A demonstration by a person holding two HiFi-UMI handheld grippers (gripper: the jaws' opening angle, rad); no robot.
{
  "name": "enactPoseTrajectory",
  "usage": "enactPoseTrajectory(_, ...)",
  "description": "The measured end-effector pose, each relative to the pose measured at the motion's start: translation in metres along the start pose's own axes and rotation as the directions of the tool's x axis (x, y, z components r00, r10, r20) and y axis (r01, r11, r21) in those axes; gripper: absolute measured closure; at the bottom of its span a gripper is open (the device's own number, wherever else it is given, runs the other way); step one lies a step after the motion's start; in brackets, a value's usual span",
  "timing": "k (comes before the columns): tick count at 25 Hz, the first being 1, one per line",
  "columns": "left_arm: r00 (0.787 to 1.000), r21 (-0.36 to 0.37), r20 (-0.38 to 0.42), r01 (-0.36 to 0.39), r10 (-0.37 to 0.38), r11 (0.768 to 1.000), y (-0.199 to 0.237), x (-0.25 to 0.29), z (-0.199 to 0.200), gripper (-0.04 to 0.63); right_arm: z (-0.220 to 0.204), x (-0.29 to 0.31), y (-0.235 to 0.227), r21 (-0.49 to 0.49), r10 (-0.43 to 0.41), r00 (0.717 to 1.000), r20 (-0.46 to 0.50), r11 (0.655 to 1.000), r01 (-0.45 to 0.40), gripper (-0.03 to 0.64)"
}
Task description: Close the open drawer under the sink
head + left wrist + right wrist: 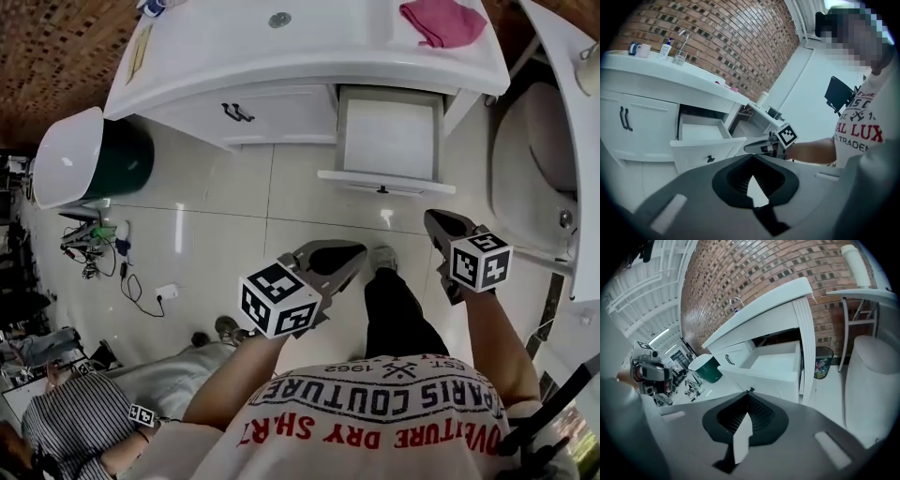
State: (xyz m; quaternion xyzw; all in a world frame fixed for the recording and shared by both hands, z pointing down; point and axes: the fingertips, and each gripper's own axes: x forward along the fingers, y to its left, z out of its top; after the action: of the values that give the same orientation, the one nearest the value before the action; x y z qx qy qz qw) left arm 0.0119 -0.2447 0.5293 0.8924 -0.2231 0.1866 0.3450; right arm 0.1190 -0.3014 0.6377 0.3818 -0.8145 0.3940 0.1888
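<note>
The white drawer (386, 141) under the sink counter (281, 47) stands pulled out. Its front panel (384, 181) with a small dark knob faces me, and the inside looks empty. My left gripper (345, 255) hovers over the floor tiles a short way in front of the panel, jaws shut on nothing. Off to the right, level with the drawer's right corner, my right gripper (439, 225) is shut and empty too. Neither touches the drawer. The left gripper view shows the left gripper (752, 155) below the drawer (705, 140). The right gripper (750, 391) points at the drawer's front panel (759, 380).
A closed cabinet door (246, 114) with dark handles is left of the drawer. A green bin with a white lid (80, 159) stands far left, and cables (103, 248) lie on the floor. A toilet (530, 169) is right. A pink cloth (442, 21) lies on the counter. Another person (66, 422) crouches lower left.
</note>
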Motion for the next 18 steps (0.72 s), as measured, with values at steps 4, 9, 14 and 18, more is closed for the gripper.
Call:
enactPoseTrajectory(4,0.999,-0.018,-0.030,0.029,-0.029,0.999,0.014,0.017,0.009,0.604,0.011,0.021,-0.022,0.071,-0.016,1.000,-0.009,0.997,0.017,0.611)
enactPoseTrajectory(9,0.993,0.027,-0.107,0.044,-0.041,0.999,0.027,0.032,0.017,0.604,0.019,0.037,-0.034,0.092,-0.030,0.999,-0.043,0.995,0.034,0.611)
enactPoseTrajectory(14,0.991,0.007,-0.115,0.063,-0.061,0.998,0.039,0.047,0.029,0.604,0.039,0.048,-0.049,0.166,-0.038,0.999,-0.012,0.985,0.039,0.609)
enactPoseTrajectory(18,0.990,-0.004,-0.121,0.066,-0.066,0.998,0.053,0.056,0.042,0.604,0.064,0.064,-0.064,0.184,-0.031,0.999,-0.006,0.982,0.032,0.609)
